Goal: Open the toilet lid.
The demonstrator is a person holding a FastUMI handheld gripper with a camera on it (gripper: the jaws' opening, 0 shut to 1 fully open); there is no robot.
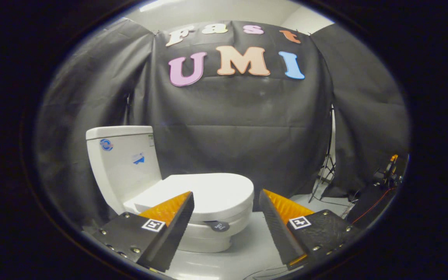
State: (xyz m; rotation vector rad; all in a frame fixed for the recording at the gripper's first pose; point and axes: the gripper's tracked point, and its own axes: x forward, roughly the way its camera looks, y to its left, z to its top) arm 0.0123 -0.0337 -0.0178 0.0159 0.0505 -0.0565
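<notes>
Ahead of the claw: a white toilet stands on the pale floor, against the booth's black cloth wall.
Toilet lid (208, 190): closed, lying flat on the bowl; its rounded front edge faces toward the right finger, just beyond the fingertips.
Tank (125, 163): upright behind the lid, beside the left finger's line, with two small stickers on its side.
Dark round tag (220, 226): on the bowl's front, under the lid's lip.
Claw (226, 200): wide open, holding nothing; the lid's front shows in the gap between the fingers, not touched.
Step in hand: approach, judged from the gap left.
Doing it well: likely bring one finger under the lid's front lip, then lift in an arc toward the tank, without pinching hard.
Floor's far right corner: a light stand (327, 167) and cables, well apart from the toilet.
</notes>
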